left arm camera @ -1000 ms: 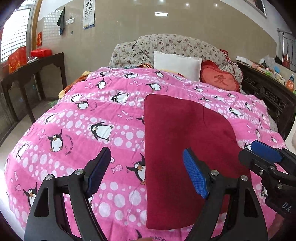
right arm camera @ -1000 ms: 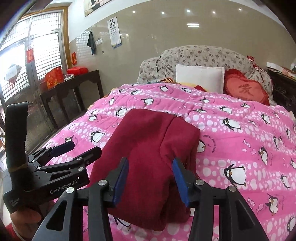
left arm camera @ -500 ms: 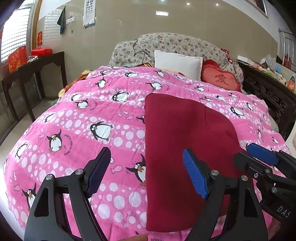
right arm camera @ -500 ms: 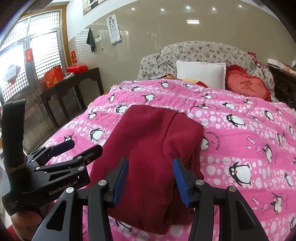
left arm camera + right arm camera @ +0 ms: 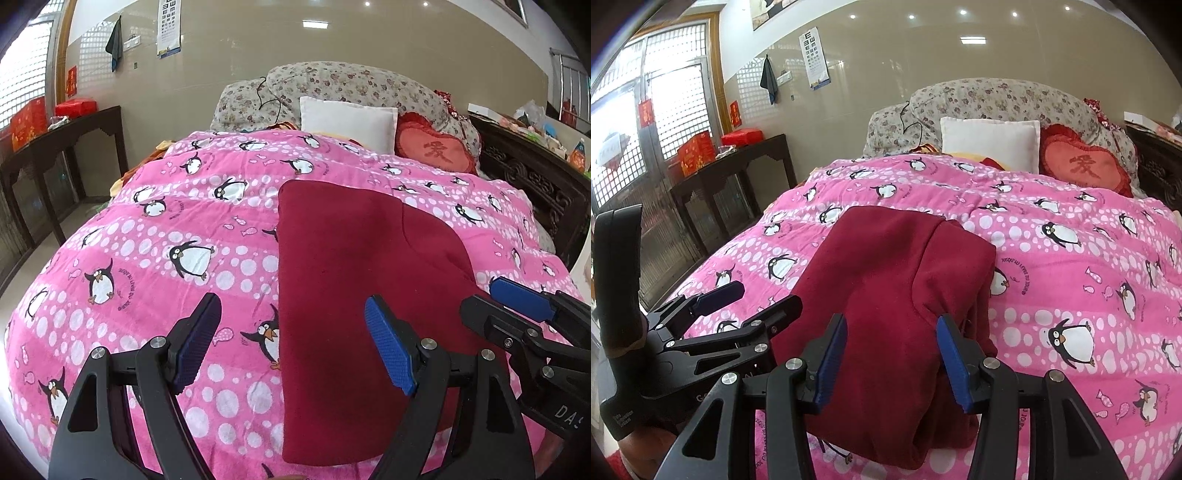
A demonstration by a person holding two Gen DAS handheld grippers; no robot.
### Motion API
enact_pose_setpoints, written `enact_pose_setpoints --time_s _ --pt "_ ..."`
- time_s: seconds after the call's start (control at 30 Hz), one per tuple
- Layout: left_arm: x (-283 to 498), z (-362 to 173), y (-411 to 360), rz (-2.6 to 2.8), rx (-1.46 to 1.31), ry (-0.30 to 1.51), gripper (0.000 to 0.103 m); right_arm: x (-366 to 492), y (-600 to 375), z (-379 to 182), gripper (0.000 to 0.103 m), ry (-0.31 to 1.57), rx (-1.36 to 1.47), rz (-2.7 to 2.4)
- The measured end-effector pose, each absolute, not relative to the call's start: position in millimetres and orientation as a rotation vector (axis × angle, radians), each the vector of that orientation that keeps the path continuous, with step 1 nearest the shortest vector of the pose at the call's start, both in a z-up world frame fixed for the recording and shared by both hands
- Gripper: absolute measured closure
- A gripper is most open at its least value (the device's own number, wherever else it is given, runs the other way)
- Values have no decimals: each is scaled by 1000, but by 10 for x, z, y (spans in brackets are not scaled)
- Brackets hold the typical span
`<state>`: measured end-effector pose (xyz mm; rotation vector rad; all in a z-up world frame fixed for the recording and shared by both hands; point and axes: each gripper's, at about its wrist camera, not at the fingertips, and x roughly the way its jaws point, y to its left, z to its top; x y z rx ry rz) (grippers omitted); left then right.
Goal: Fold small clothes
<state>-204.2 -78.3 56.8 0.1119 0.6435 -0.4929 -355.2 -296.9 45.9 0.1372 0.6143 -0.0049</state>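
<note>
So the red garment [image 5: 354, 302] is lying folded on the pink quilt [image 5: 155, 258], near its front edge. The left gripper [image 5: 291, 345] is hanging over the garment's left edge with its jaws spread wide, one finger over bare quilt, the other over the cloth, nothing pinched. The right gripper [image 5: 892, 363] is sitting narrower, about half open, hovering above the garment's [image 5: 894, 288] near end, and its pads [image 5: 955, 365] aren't pressing on the fabric as far as I'm seeing.
</note>
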Motion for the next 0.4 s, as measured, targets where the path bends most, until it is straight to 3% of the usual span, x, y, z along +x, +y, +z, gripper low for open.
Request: enact_pose_setpoints --time_s 0.4 --pt "-2026 587 -735 -505 99 619 22 -3573 -3037 460 54 616 154 6"
